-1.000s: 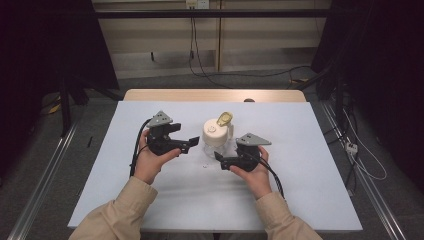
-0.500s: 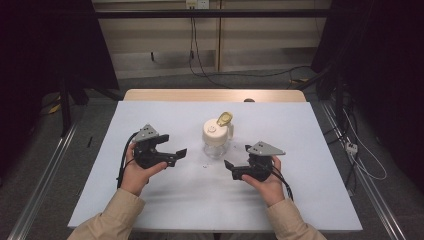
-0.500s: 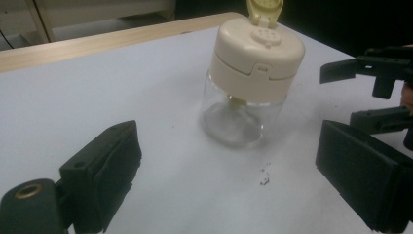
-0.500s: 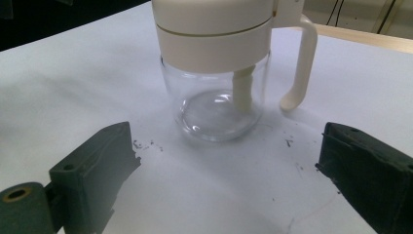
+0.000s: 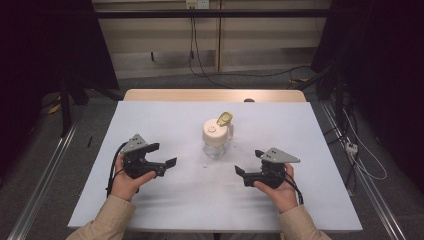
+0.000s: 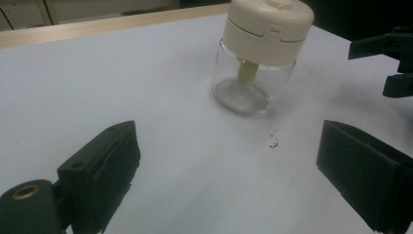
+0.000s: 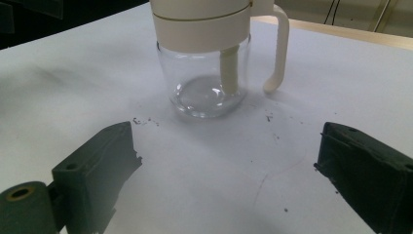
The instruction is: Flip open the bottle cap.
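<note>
Jar (image 5: 216, 141) stood upright at mid-table (image 5: 320, 150), clear glass with a cream lid (image 5: 214, 131) and side handle (image 7: 278, 48), between the two grippers and apart from both; left gripper (image 5: 163, 155) and right gripper (image 5: 248, 165) each stood with jaws wide apart and held nothing. Judging by this, the step was a pause clear of the jar; the next move would call for one gripper to steady the glass while the other took the lid; no readable writing showed.

My black two-jaw left gripper (image 5: 162, 155) and black two-jaw right gripper (image 5: 248, 163) each carry a grey three-cornered plate and a trailing black cable at six o'clock; my sleeves are beige.
</note>
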Demonstrator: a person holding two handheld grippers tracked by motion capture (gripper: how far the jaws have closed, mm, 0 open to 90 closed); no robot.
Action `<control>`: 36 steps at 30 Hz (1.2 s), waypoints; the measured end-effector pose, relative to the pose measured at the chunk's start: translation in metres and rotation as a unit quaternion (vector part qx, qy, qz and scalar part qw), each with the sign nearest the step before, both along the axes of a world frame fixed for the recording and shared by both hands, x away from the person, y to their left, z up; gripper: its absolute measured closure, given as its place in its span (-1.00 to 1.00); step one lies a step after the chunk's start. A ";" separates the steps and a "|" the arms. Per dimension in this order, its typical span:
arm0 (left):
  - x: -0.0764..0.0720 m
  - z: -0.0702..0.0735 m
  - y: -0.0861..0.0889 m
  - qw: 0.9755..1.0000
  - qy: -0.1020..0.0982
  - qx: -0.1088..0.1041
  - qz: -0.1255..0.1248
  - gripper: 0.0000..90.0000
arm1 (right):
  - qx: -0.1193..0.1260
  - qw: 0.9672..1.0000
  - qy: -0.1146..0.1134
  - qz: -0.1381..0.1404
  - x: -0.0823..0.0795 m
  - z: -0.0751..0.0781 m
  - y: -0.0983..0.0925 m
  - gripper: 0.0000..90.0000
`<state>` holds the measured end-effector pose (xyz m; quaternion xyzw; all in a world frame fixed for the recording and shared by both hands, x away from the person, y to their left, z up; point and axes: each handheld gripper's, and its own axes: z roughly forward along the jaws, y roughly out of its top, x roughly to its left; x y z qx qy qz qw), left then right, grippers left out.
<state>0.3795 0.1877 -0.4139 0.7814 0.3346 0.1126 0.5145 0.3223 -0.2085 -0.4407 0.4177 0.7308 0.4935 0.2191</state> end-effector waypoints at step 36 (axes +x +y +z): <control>-0.020 -0.015 0.042 1.000 0.008 0.010 0.023 -0.83 | -0.019 1.000 -0.002 -0.016 -0.037 -0.007 -0.049 -0.86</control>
